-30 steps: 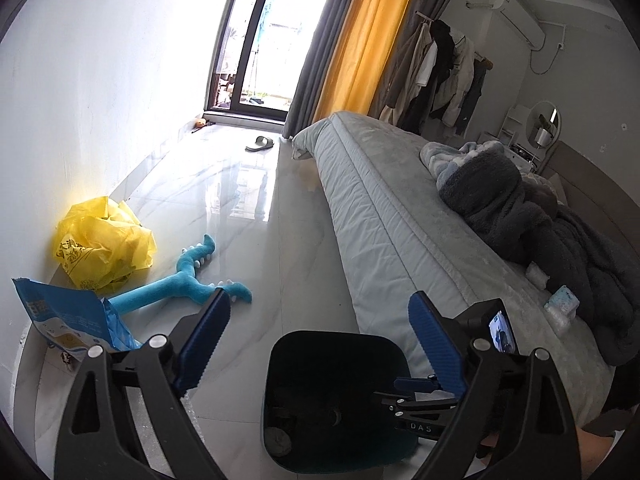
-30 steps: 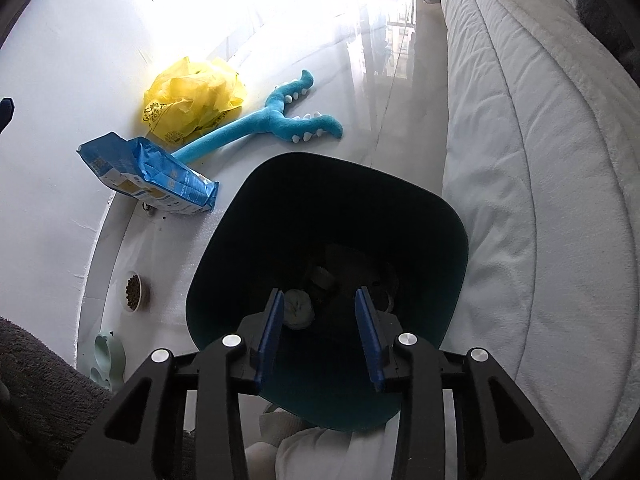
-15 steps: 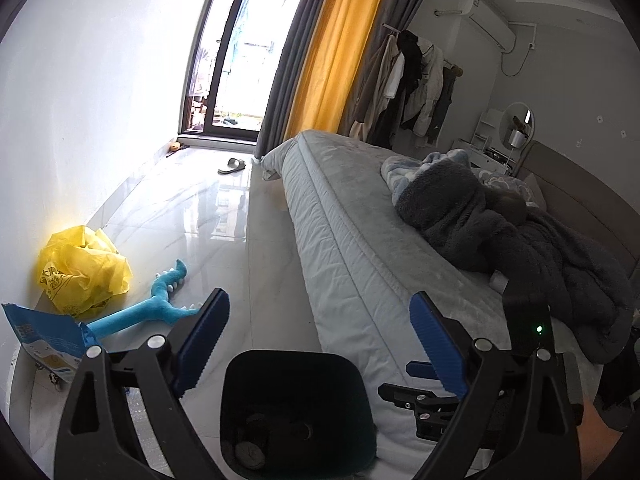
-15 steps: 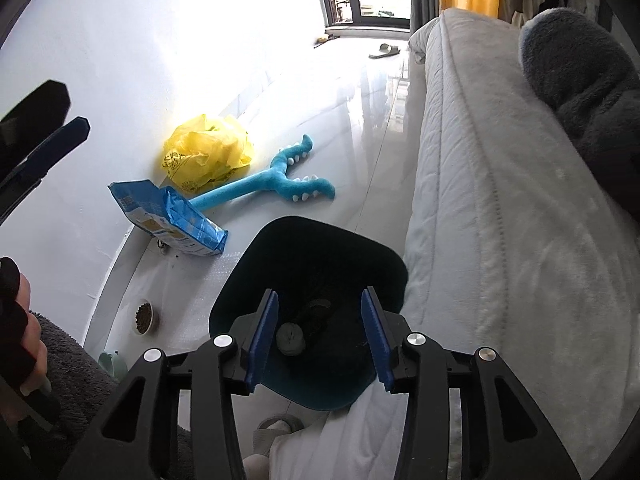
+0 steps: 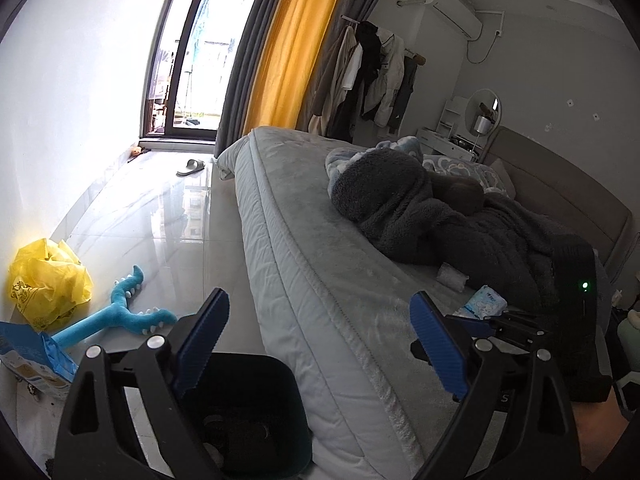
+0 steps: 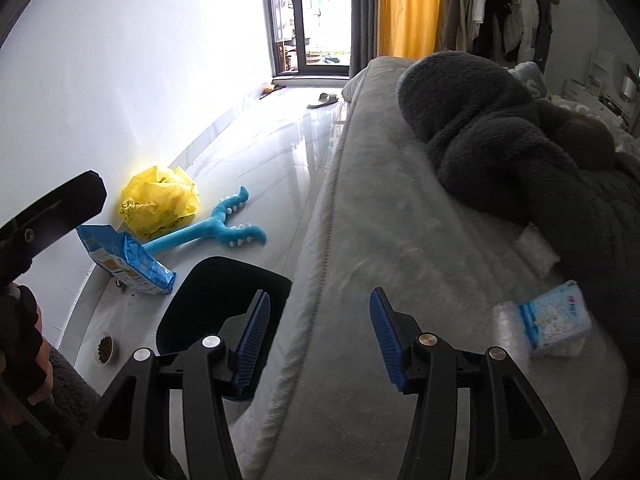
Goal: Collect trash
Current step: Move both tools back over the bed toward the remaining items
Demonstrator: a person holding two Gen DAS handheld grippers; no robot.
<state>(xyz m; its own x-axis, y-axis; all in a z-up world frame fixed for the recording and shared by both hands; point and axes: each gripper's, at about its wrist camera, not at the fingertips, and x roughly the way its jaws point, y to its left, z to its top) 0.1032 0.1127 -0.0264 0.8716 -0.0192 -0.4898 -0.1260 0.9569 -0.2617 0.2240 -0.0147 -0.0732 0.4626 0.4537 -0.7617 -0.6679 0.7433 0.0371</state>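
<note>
No writing can be read on the blue bag (image 6: 126, 258) by the wall. The dark bin (image 6: 208, 304) is set on open floor, against the bed (image 6: 400, 240) edge. Both the left gripper (image 5: 320, 340) and right gripper (image 6: 320, 336) are held spread, empty. A blue-white tissue pack (image 6: 554, 320) lies on the bed, lettering illegible.

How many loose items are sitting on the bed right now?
2: a blue tissue pack near the bed's edge, and a crumpled white wad against the dark blanket. More may hide under the blanket.
</note>
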